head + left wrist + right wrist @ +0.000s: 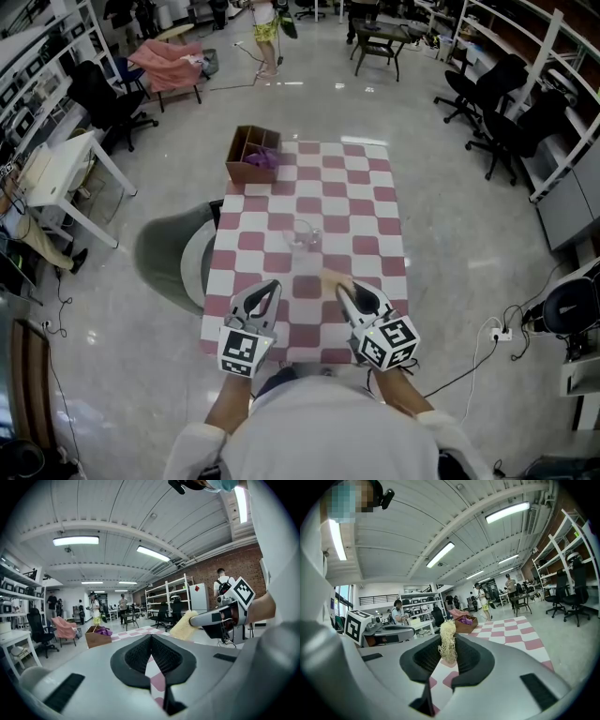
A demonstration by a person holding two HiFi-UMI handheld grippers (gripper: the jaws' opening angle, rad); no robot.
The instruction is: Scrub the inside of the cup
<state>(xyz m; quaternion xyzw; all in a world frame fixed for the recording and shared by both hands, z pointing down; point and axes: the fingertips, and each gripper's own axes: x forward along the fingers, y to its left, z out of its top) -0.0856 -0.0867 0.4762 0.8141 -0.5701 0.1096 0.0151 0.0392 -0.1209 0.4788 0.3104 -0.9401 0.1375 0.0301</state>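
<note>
The clear cup (pixel 305 234) stands mid-table on the checked cloth (pixel 375 202), apart from both grippers. It is at one o'clock from the left gripper (pixel 273 284), whose jaws are pressed together on nothing. It is at eleven o'clock from the right gripper (pixel 341 289), whose jaws pinch a yellowish scrubber (pixel 334 278).

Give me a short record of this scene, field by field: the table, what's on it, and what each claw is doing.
surface: table with a pink-and-white checked cloth
to clean: clear glass cup, near the table's middle, apart from both claws
also there: brown cardboard box at the far left corner, purple items inside
left claw: shut, empty, over the near part of the table
right claw: shut on a pale yellow fibrous scrubber, short of the cup
scrubbing: not yet begun
</note>
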